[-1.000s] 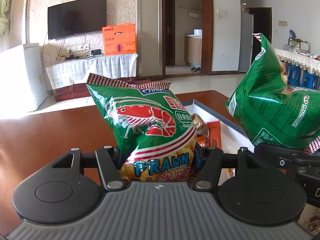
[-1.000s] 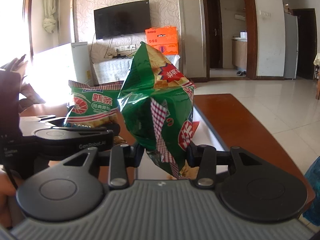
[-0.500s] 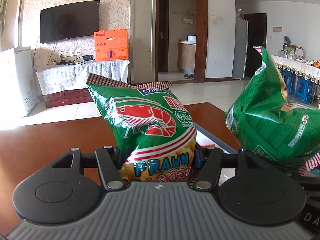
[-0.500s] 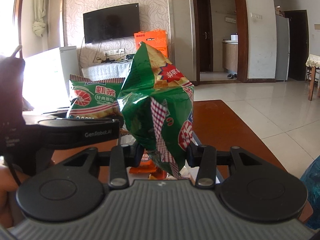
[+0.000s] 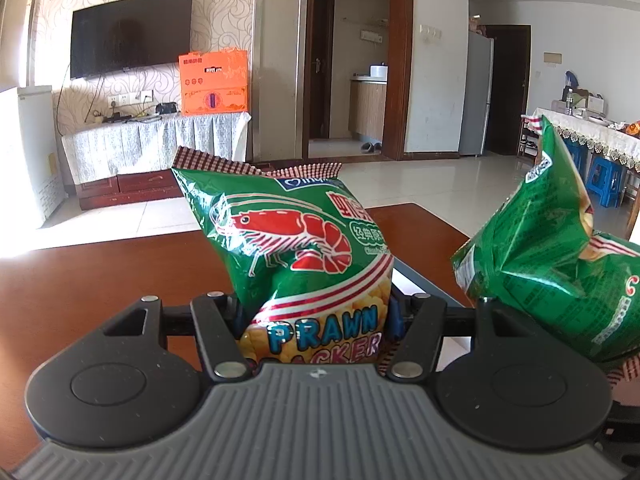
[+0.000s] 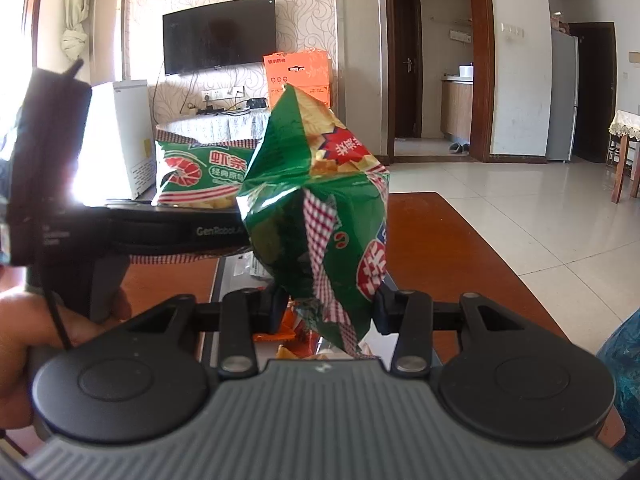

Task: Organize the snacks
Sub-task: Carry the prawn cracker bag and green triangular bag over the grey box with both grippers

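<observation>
Two green snack bags are pinched: left gripper [image 5: 316, 312] squeezes "PRAWN CRACKER" bag [image 5: 288, 240]; right gripper [image 6: 324, 308] clamps crumpled bag [image 6: 320, 216].

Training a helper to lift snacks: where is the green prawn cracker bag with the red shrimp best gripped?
Grip the green prawn cracker bag across its lower end, from below, as the left tool does: the puffy foil narrows there and the bag stands upright.

Left claw [image 5: 316, 312], gripping the prawn cracker bag [image 5: 296, 248], has swung sideways; the white tray [image 6: 236, 268] now lies beneath the right claw [image 6: 324, 308].
</observation>
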The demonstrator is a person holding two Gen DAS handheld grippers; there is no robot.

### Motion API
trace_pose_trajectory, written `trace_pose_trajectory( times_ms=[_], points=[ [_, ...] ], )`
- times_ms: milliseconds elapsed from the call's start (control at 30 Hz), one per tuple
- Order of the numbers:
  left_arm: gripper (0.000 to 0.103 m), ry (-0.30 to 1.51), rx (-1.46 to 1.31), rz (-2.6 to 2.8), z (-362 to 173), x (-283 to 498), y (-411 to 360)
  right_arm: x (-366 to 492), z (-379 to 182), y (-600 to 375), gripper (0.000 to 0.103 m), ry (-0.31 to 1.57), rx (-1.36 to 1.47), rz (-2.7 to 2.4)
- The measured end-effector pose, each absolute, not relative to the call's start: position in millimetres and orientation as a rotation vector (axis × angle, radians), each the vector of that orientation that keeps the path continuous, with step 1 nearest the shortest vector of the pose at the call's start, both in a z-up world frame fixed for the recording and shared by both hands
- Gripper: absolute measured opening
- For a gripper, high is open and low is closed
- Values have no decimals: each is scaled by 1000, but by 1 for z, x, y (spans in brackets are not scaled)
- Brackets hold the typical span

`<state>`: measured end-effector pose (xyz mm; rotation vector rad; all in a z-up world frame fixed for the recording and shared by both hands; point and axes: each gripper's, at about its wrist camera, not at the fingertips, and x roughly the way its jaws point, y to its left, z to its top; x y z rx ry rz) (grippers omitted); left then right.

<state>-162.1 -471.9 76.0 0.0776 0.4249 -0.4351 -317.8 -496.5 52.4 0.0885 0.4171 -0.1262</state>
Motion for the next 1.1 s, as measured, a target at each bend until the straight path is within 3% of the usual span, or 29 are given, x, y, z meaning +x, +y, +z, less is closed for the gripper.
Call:
trace_pose_trajectory(
  times_ms=[1100],
  points=[
    [67,525,54,-435,36,-82,-487,-307,40,-479,44,533,-88,-70]
  ],
)
